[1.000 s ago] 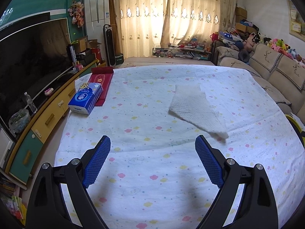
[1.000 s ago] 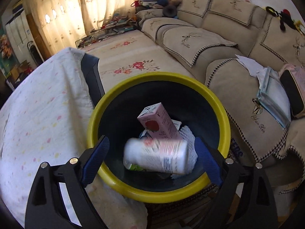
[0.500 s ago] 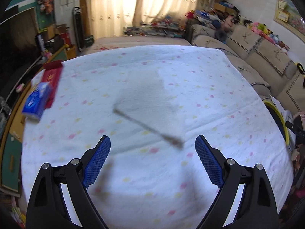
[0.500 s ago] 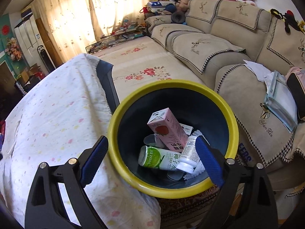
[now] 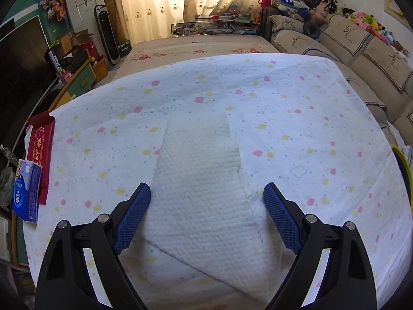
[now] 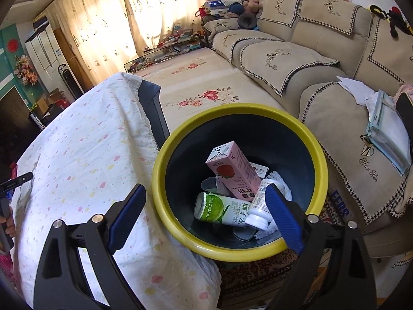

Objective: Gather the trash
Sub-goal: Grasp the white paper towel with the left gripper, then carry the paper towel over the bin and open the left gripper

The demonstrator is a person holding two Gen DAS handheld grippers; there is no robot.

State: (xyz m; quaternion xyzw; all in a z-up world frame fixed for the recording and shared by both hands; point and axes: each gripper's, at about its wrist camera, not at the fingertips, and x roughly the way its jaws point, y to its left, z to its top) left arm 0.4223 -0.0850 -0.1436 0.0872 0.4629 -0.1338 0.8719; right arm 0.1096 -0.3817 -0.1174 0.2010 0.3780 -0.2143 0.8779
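A white dimpled paper towel (image 5: 204, 180) lies flat on the spotted tablecloth (image 5: 296, 118). My left gripper (image 5: 206, 193) hangs just over its near half, one blue pad on each side; the jaws are closing, with the towel under and between them and the pads not pressing on it. My right gripper (image 6: 205, 196) stands open over the near rim of a yellow-rimmed dark bin (image 6: 165, 160) beside the table. In the bin lie a pink carton (image 6: 232, 170), a green-and-white can (image 6: 219, 208), a white bottle (image 6: 258, 206) and a white towel (image 6: 280, 184).
A blue tissue pack (image 5: 27, 190) and a red box (image 5: 38, 147) lie at the table's left edge. A beige sofa (image 6: 309, 59) with papers (image 6: 387, 126) stands right of the bin. A TV cabinet (image 5: 77, 80) runs along the left. The bin's rim (image 5: 402, 160) shows at the table's right.
My left gripper has travelled forward over the table until the paper towel lies between its pads. On the right, the white bottle has dropped into the bin and come to rest; the gripper has pulled back slightly.
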